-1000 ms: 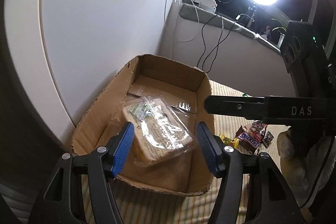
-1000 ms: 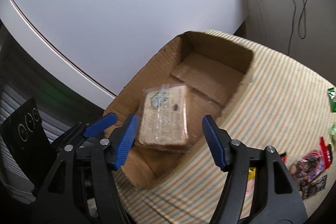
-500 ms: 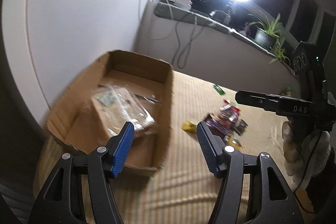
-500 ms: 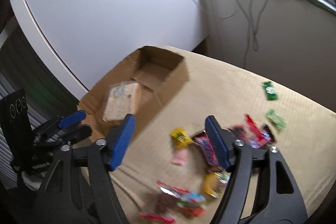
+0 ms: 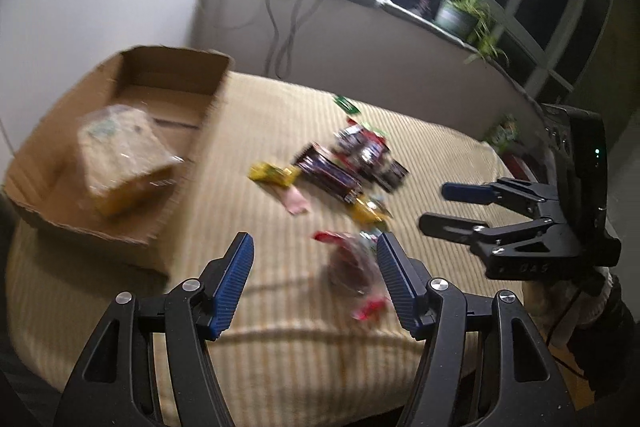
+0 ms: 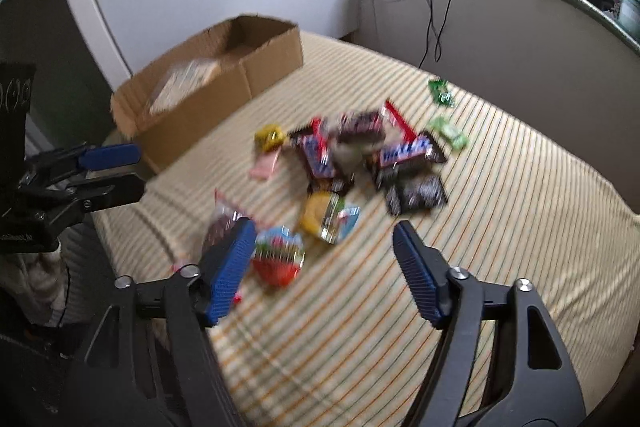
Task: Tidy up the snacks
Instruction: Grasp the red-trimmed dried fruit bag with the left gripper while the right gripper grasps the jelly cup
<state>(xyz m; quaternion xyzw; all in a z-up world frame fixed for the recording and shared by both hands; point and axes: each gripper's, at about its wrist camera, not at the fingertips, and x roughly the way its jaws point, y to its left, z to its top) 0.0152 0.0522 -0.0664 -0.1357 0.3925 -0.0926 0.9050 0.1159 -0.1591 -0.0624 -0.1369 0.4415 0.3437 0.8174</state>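
Surface: we are looking at a striped bed (image 6: 500, 227), cream with thin orange and green lines, carrying everything here.
Box: a cardboard box (image 6: 256, 67) is sitting at the bed's far left corner, open at the top.
In the box: a clear-wrapped pale block (image 5: 120, 159) is lying inside, blurred, tilted against the near end.
Snack pile: the snacks (image 6: 360, 155) are lying loose near the middle of the bed, well apart from the box; dark bar wrappers (image 6: 404, 155) are overlapping each other, with a yellow packet (image 6: 272, 137) and a pink one (image 6: 266, 165) just beside them on the box side.
Green pair: two small green packets (image 6: 444, 107) are lying apart from the pile, toward the far edge.
Near packets: a red and blue packet (image 6: 280, 255) and a yellow and blue one (image 6: 328, 217) are lying closer to us.
Left tool (image 5: 314, 281): we are holding it spread above the bed, nothing between its blue pads.
Right tool (image 6: 324, 271): its jaws are closing, gripping nothing, hovering over the near packets.
Sharpness: both views are smeared, so labels are mostly unreadable.
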